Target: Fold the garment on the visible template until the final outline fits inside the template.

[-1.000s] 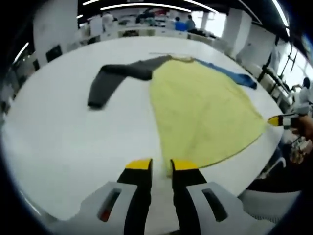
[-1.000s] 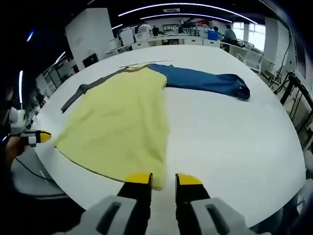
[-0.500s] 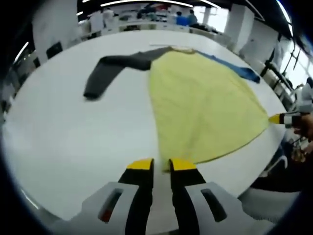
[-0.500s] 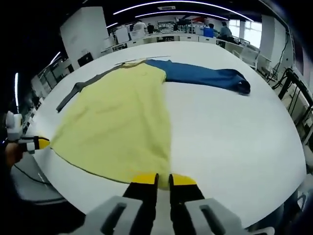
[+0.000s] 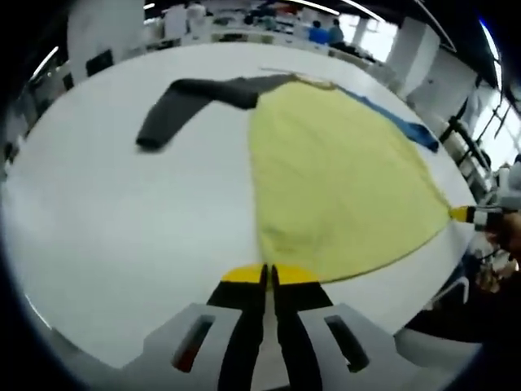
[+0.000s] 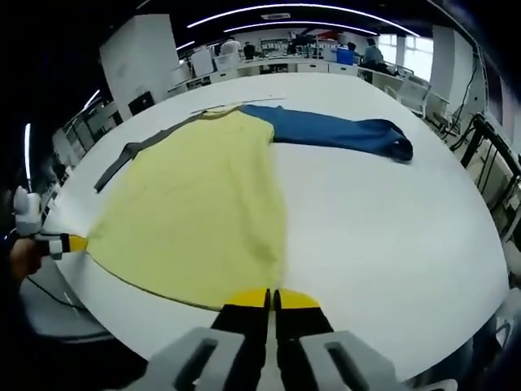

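**Both grippers closing on the hem corners**

The garment (image 5: pixel 334 179) is lying flat on the white bench (image 5: pixel 122 228), yellow body toward the person, grey sleeve (image 5: pixel 191 98) and blue sleeve (image 6: pixel 342 130) spread out. The left gripper (image 5: pixel 268 275) and right gripper (image 6: pixel 273 299) are pinching the hem corners with fingers closed. The cloth is looking thin, soft and light, so it is probably sagging when lifted; the corners are good holds.
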Tool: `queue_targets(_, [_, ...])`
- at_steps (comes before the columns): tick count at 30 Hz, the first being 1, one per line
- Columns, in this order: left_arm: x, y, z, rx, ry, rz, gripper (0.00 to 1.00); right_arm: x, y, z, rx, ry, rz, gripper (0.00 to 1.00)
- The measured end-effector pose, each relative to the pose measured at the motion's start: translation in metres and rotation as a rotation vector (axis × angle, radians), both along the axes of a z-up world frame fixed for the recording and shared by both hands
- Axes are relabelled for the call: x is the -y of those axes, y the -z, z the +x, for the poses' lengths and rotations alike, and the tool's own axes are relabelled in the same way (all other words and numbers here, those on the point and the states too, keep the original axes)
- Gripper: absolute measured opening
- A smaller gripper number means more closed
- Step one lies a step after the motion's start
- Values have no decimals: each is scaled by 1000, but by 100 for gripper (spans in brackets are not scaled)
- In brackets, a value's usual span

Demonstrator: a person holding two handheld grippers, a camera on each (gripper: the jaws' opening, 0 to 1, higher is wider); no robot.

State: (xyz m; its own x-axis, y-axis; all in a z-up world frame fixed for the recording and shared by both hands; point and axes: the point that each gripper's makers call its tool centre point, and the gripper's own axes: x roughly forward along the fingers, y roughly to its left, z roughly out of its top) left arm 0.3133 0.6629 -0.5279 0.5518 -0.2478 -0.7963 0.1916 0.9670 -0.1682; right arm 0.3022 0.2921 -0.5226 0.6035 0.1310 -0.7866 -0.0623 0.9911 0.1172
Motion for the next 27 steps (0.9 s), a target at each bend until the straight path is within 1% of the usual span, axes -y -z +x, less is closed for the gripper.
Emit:
queue_targets(1, [0,-2,-1,3,0,-6,0,2,-5,0,11,7,3,0])
queue_targets(3, [0,-6,-4,6,5,-8,0,3,-9,1,16,5,3,0])
queue_targets(5, [1,-8,-6,11,13,-2,0,-1,-6,-2,-4,-11,8,0])
queue_targets(7, [-1,-10,-8,12,26,22,0,-3,-2,-5,-27,-17,17,0])
queue_targets(12, [-2,-7,-14,-8,40,45,0,-2,8,-13,-61,-7,34,0])
queue_targets(17, [-2,-5,-22,-30,46,65,0,-2,10,-19,-78,-13,30,0])
queue_targets(21, [-2,-4,-27,-27,67,92,0,-3,12,-22,-84,-20,31,0])
queue_targets(24, [-3,-2,-28,-32,60,88,0,-3,13,-23,-88,-16,39,0])
queue_targets(27, [-3,-3,-27,-28,52,82,0,-3,13,-24,-85,-13,45,0])
